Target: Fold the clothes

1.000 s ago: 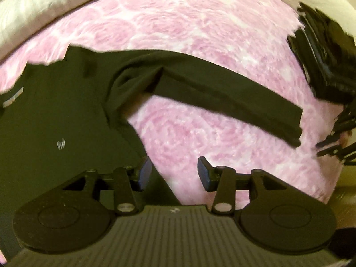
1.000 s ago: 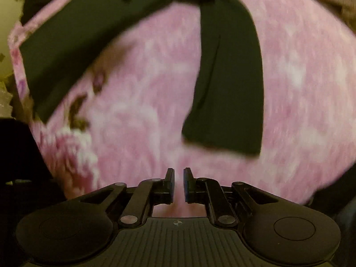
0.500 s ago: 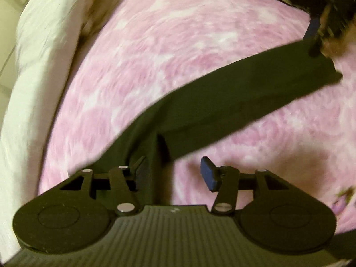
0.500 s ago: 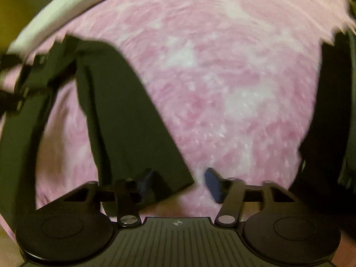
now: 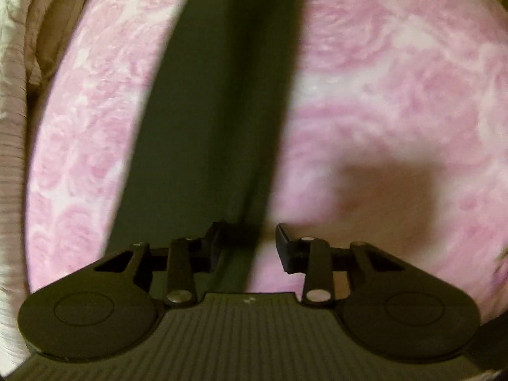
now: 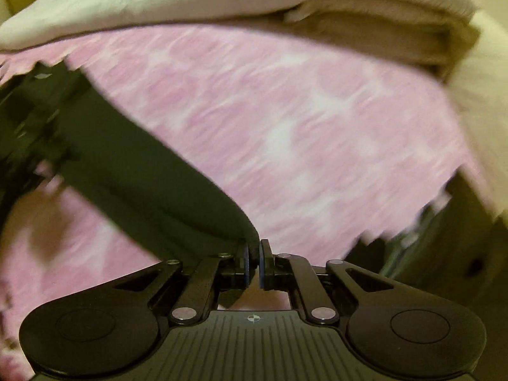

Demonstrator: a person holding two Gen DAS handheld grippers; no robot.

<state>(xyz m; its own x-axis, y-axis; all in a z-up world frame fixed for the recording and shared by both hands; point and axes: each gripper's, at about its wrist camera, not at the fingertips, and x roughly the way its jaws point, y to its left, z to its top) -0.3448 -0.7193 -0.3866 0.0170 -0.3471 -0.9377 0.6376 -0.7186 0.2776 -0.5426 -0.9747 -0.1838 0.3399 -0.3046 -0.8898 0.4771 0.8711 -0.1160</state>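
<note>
Right wrist view: right gripper (image 6: 253, 265) is clamped on the sleeve (image 6: 149, 171) end, lifted over the pink blanket (image 6: 285, 120); left gripper (image 5: 247, 247), just narrowing, straddles it without pressing — a thin pinch could slip mid-fold; a second ago the sleeve lay flat, neither gripper on it.

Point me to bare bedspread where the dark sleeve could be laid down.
Free: the pink bedspread right of the dark sleeve, and a narrower strip between the sleeve and the cream bedding. Crowded: the centre, where the sleeve runs between the left gripper fingers, and around the right gripper, shut on its end.
</note>
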